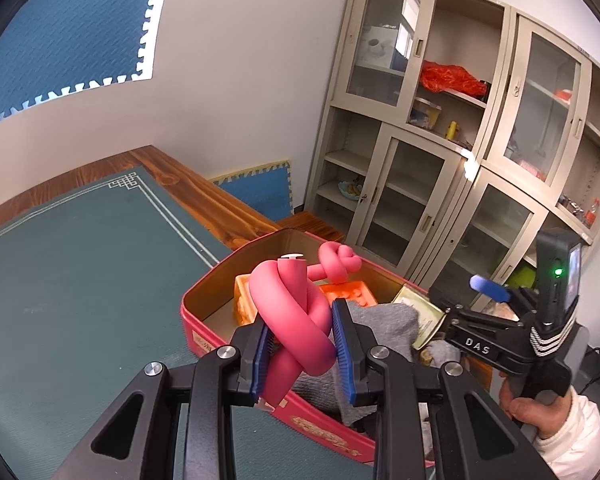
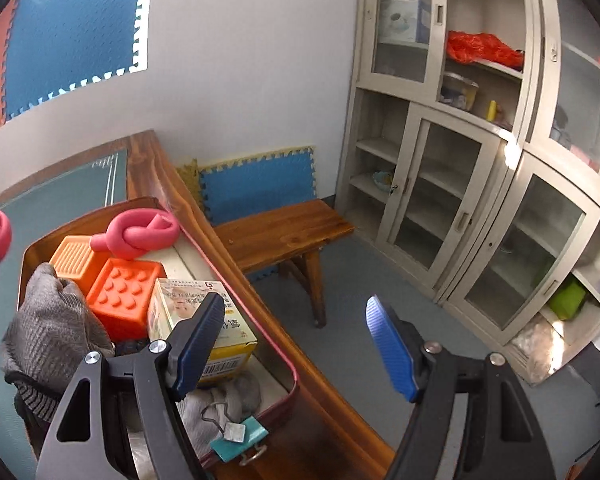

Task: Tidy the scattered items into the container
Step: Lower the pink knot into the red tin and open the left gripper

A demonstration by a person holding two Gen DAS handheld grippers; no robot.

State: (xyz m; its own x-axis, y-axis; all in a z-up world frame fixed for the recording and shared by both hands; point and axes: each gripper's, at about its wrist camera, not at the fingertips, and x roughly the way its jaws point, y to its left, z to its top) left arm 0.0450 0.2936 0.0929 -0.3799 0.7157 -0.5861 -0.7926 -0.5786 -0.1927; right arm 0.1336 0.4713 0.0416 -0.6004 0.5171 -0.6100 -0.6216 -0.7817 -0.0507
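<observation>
Left wrist view: the left gripper (image 1: 300, 350) fills the lower centre of the frame, its blue pads clamped on a knotted pink foam tube (image 1: 290, 312) held above the near edge of the red tin box (image 1: 192, 320). One end of the tube sticks up past the knot. At the lower right of this frame a hand (image 1: 540, 408) in a white sleeve grips the handle of the right gripper (image 1: 488, 286), which shows only from the side.

Right wrist view: the right gripper (image 2: 296, 344) sits at the bottom centre with its blue fingers (image 2: 392, 350) well apart and nothing between them; the left finger overlaps a yellow-and-white carton (image 2: 180, 308) in the picture, and contact cannot be told. Inside the tin, at the left of the frame, lie a second knotted pink tube (image 2: 138, 234) in the far corner, two orange studded blocks (image 2: 122, 292), grey knitted cloth (image 2: 52, 324), and a teal binder clip (image 2: 240, 438) near the bottom rim. The tin rests on a green mat (image 1: 80, 280) on a wooden table (image 2: 236, 276).
</observation>
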